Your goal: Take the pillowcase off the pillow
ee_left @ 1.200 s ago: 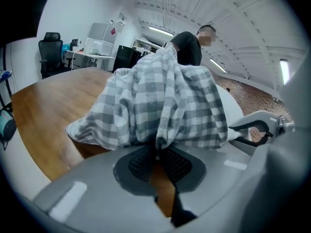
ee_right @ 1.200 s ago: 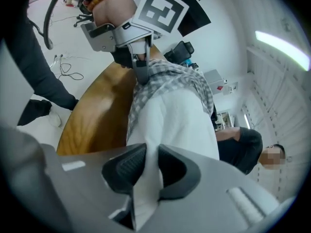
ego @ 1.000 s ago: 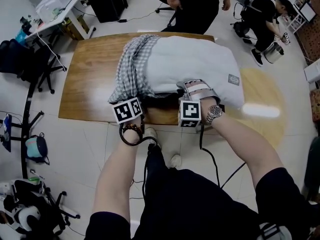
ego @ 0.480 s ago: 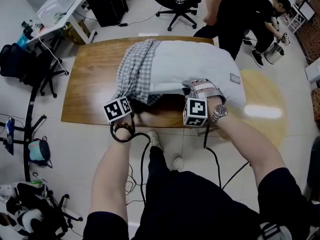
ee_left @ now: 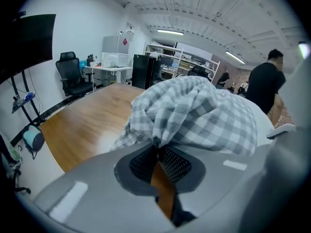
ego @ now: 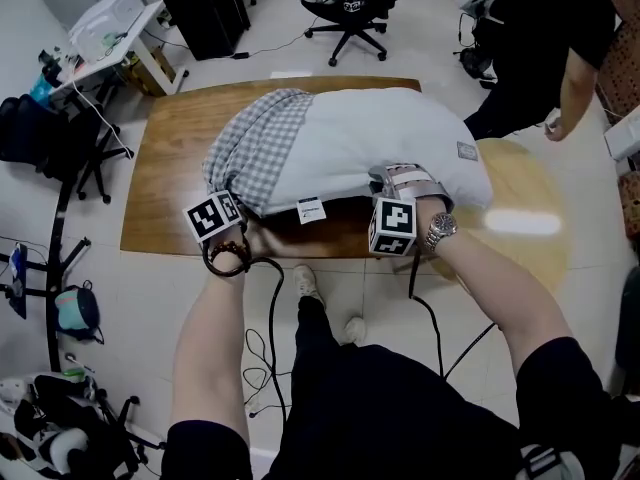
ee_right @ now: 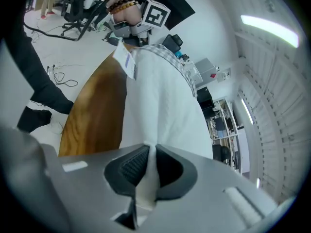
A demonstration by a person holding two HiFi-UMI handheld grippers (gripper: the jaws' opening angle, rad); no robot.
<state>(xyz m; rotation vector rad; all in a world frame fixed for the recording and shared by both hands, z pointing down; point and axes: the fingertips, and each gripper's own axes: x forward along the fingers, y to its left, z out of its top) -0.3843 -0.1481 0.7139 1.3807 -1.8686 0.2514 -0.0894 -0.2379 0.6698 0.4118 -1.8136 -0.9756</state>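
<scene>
Bright ceiling strips [ee_right: 269, 25] are lighting everything evenly; glare is streaking the floor [ego: 520, 222] at right; both gripper views are warping and darkening at the edges.

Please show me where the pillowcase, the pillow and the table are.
pillowcase [ego: 255, 148], head view, middle of the checked cloth.
pillow [ego: 390, 133], head view, bare white top.
table [ego: 170, 193], head view, bare wood at the left.

The pillowcase [ego: 255, 148] is showing as soft, matt woven cloth in a grey-and-white check, and the pillow [ego: 390, 133] as smooth white cloth. The wooden bench [ego: 170, 178] is shining glossily. The left gripper [ee_left: 156, 152] and right gripper [ee_right: 148, 159] are showing matt grey plastic, with dark ribbed pads lining the jaws.
</scene>
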